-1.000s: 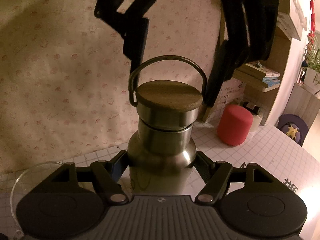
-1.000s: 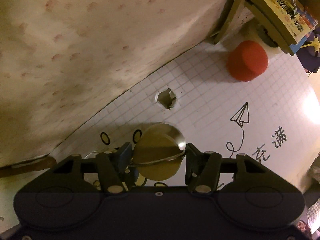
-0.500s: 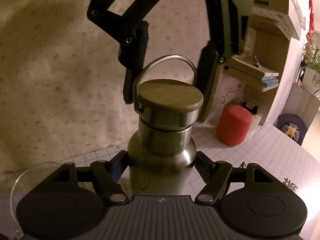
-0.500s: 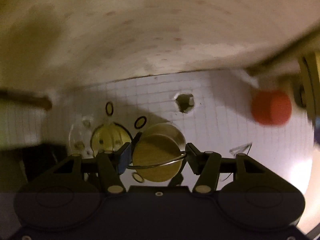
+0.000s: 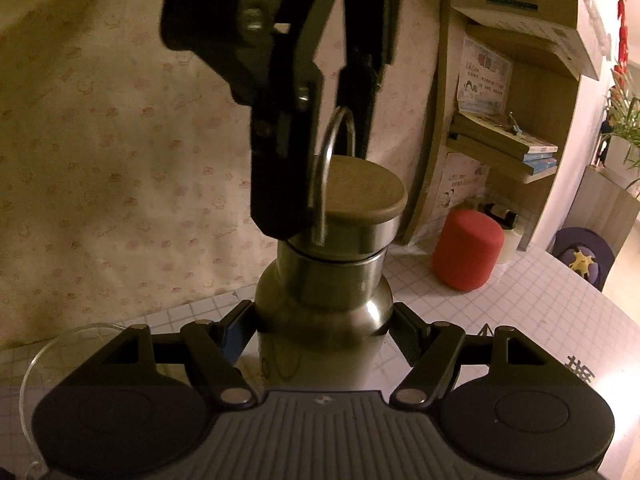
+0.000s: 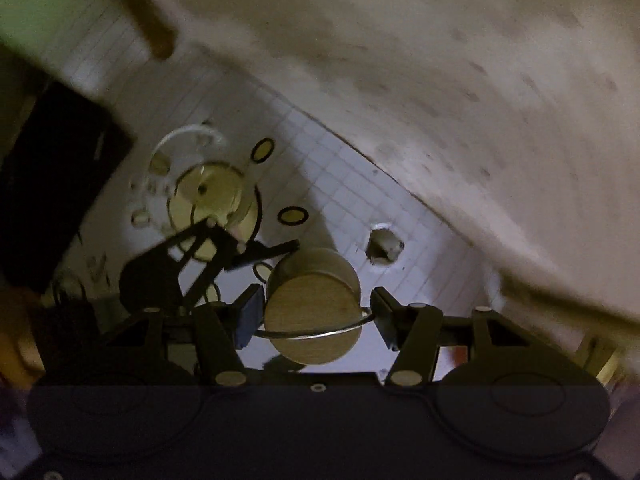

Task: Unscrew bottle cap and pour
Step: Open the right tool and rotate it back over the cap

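- While the left gripper (image 5: pixel 324 332) clamps the steel bottle (image 5: pixel 320 320) to stop it spinning, the cap can turn.
- Right gripper (image 6: pixel 316 320) straddles the wood-topped cap (image 6: pixel 312 316) from above, apparently clamped for twisting.

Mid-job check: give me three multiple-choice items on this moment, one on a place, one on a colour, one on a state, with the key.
1. What does the left gripper clamp?
A. the cap
B. the bottle body
C. the glass

2. The cylinder beside the shelf is:
A. blue
B. green
C. red

3. The cap is:
A. on the bottle neck
B. lying on the table
C. inside the glass

Key: 1 B, both fingers press the steel shoulder; 2 C, plainly red; 3 A, it sits on the neck between the right gripper fingers.
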